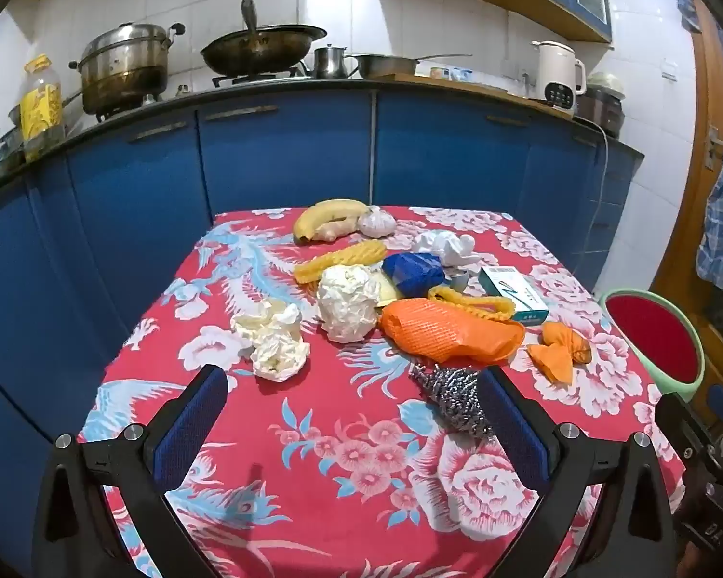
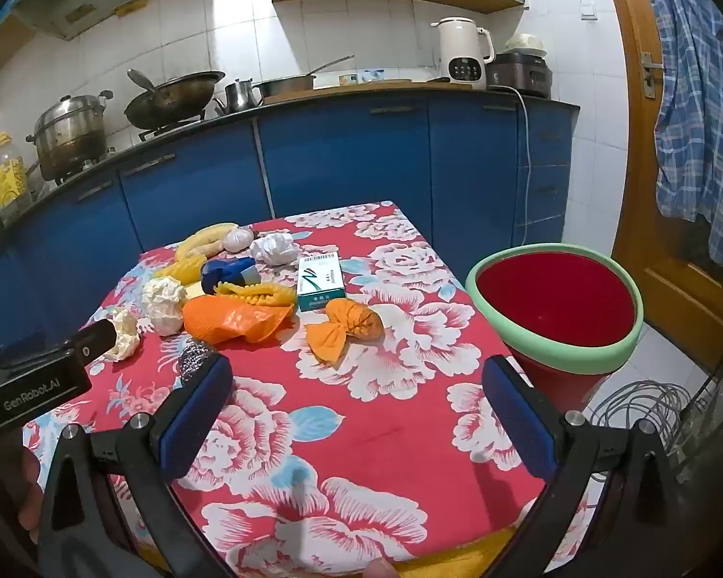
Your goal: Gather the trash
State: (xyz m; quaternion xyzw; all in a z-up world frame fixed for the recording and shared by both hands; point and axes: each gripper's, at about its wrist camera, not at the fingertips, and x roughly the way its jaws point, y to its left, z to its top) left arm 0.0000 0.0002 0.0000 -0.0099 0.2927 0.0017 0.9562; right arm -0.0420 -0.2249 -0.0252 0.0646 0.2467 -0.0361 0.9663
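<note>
We hover both the left gripper (image 1: 352,426) and right gripper (image 2: 356,414) wide open and empty, nothing collected yet, the trash (image 1: 450,332) heaped mid-table toward the far edge, the bin (image 2: 554,306) empty beside the table's right edge.

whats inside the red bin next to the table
The red bin looks empty: only its bare red inner wall shows below the green rim. Its very bottom is hidden by the near rim, so a small item lying there could not be seen.
</note>
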